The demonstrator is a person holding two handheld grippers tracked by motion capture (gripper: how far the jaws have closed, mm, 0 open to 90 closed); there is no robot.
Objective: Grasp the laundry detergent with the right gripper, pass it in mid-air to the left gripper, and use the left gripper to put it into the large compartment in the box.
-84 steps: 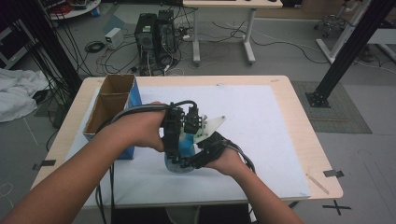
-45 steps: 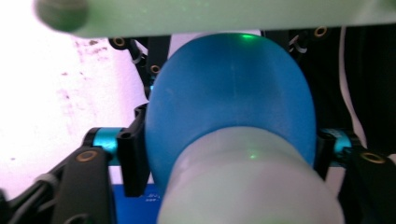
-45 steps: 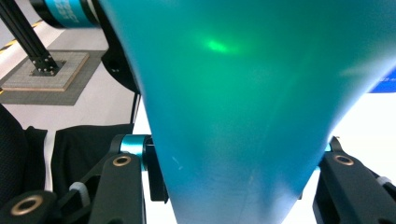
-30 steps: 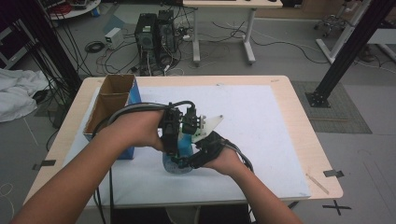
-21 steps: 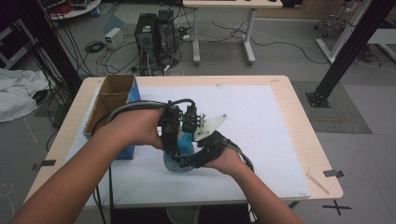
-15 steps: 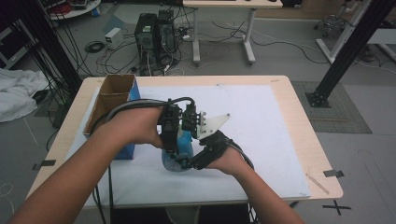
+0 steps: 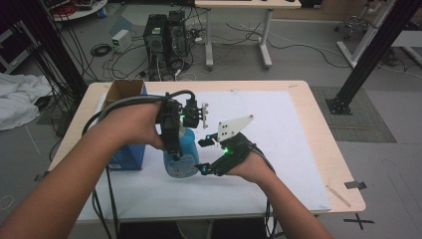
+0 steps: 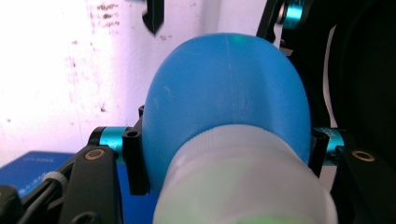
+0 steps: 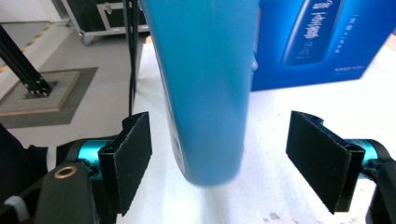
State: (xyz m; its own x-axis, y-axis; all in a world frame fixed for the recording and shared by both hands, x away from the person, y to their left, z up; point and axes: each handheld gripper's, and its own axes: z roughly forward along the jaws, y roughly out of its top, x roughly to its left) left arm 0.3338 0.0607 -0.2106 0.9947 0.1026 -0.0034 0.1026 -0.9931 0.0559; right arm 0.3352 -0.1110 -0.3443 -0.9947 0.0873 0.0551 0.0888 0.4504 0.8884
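1. Over the middle of the desk (image 7: 308, 107) we see the blue bottle (image 7: 181, 158), its base low over the white sheet (image 7: 278, 134), just beside the blue box (image 7: 128, 158);
2. left tongs (image 8: 224, 154) pinch its shoulder below the white cap (image 8: 243, 186);
3. right tongs (image 9: 229, 161) stand spread around its lower body, touching nothing;
4. we judge a handover or cap-twist in hand; next, the right tongs must close squarely.

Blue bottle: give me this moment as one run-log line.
blue bottle: upright, near white paper | left gripper: jaws shut on bottle's upper part | right gripper: jaws open, either side of bottle base | blue box: beside bottle
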